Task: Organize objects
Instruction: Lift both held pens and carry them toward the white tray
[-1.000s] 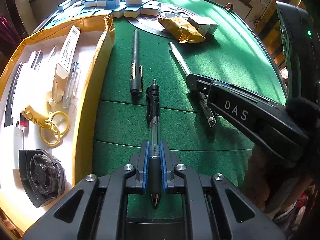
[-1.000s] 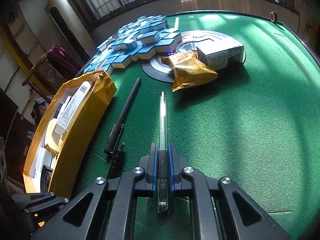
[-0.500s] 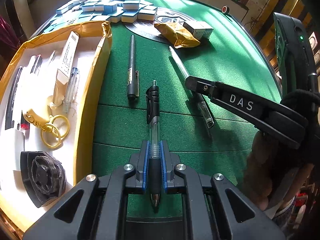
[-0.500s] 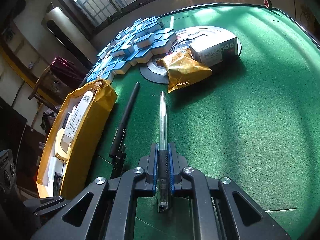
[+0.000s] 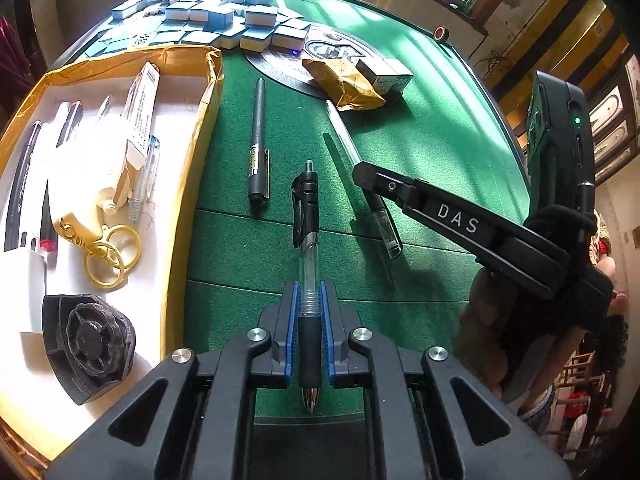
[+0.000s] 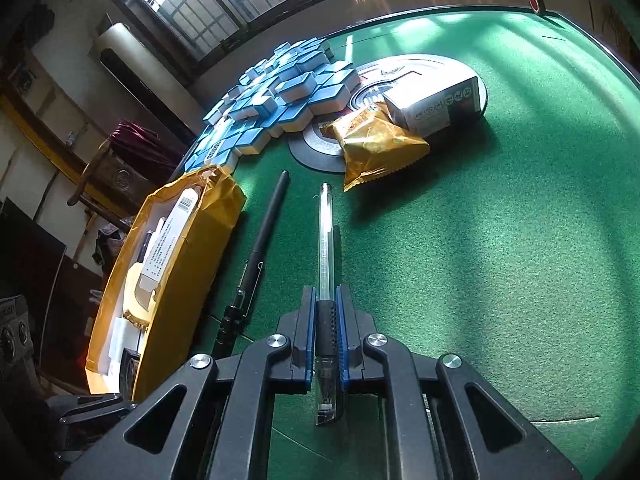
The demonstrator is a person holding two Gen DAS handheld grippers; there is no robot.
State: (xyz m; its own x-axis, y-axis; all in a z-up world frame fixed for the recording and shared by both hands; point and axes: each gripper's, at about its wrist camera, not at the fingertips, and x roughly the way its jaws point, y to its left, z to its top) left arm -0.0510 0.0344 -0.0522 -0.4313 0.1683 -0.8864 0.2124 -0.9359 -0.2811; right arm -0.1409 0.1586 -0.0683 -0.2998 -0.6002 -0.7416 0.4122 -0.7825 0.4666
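My left gripper (image 5: 308, 312) is shut on a retractable pen (image 5: 306, 216) with a clear barrel, black grip and black clip, held over the green felt. Its clip end (image 6: 230, 320) shows low left in the right wrist view. My right gripper (image 6: 325, 312) is shut on a clear stick pen (image 6: 325, 240), which casts a separate shadow on the felt. From the left wrist view, the right gripper (image 5: 376, 188) and its clear pen (image 5: 386, 224) sit just right of mine. A black capped pen (image 5: 258, 140) (image 6: 264, 236) lies loose on the felt beside the yellow-sided box (image 5: 188, 168) (image 6: 192, 248).
The box holds pens, a white tube, gold key rings (image 5: 108, 256) and a black round part (image 5: 92, 340). Blue-and-white tiles (image 5: 212, 12) are heaped at the far side. A gold snack packet (image 5: 344, 84) and a small carton (image 5: 384, 76) rest on the round centre plate. A hand (image 5: 488, 320) holds the right gripper.
Both cameras have tipped slightly, showing more of the far table. The clear pen's far end has lifted away from its shadow. Both grips have stayed shut on their pens.
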